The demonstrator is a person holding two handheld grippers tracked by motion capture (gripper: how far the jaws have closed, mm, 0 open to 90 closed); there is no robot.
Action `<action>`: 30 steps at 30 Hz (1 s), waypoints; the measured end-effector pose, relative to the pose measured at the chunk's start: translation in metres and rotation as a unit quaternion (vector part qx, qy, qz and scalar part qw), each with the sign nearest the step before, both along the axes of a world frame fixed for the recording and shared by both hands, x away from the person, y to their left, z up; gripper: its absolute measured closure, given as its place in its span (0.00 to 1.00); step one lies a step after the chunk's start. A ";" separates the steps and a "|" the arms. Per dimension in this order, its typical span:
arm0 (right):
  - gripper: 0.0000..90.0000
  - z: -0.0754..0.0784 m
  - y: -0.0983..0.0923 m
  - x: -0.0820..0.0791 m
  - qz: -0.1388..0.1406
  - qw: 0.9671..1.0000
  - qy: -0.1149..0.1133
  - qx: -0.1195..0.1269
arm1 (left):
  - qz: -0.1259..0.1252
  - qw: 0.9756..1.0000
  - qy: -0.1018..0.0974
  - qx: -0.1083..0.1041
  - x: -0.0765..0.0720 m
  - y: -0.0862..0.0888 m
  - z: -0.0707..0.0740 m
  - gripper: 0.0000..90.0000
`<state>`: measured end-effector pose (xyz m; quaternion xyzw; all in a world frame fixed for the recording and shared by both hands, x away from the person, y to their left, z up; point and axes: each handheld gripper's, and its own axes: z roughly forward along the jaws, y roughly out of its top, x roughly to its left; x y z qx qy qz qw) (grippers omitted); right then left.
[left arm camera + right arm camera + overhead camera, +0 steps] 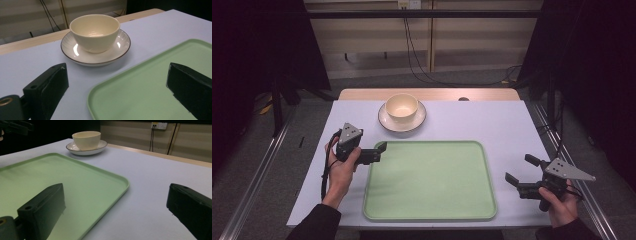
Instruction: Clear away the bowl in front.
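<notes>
A cream bowl [402, 106] stands upright in a white saucer [385, 120] at the back centre of the pale lilac table. An empty green tray [429, 180] lies in front of it. My left gripper [379, 152] hovers at the tray's far left corner, open, with nothing between its jaws. From the left gripper view, the bowl [95, 32] and saucer [75, 51] lie ahead, beyond the tray corner [150, 92]. My right gripper [521, 169] is open and empty just right of the tray. From the right gripper view, its jaws straddle the tray's edge [120, 187], with the bowl [86, 138] far off.
A wooden strip [427, 94] runs along the table's far edge. Black cables [417, 55] hang down the wall behind. Metal rails [257, 170] flank the table on the floor. Bare table surface [492, 120] lies right of the saucer.
</notes>
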<state>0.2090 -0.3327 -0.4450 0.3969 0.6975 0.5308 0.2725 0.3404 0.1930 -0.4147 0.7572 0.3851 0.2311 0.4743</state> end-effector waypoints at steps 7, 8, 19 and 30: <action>0.01 0.000 0.001 0.000 -0.001 1.000 -0.002 -0.001 | 0.006 1.000 -0.005 -0.004 0.011 -0.001 0.003 0.04; 0.01 -0.001 0.001 0.000 -0.004 1.000 -0.002 -0.002 | 0.009 1.000 -0.001 -0.007 0.013 -0.002 0.004 0.04; 0.01 -0.001 0.001 0.000 -0.003 1.000 -0.004 -0.001 | 0.009 1.000 -0.013 -0.004 0.033 -0.017 0.018 0.07; 0.01 -0.001 0.001 -0.001 0.002 1.000 -0.005 0.001 | 0.012 1.000 0.007 0.011 0.059 -0.027 0.015 0.07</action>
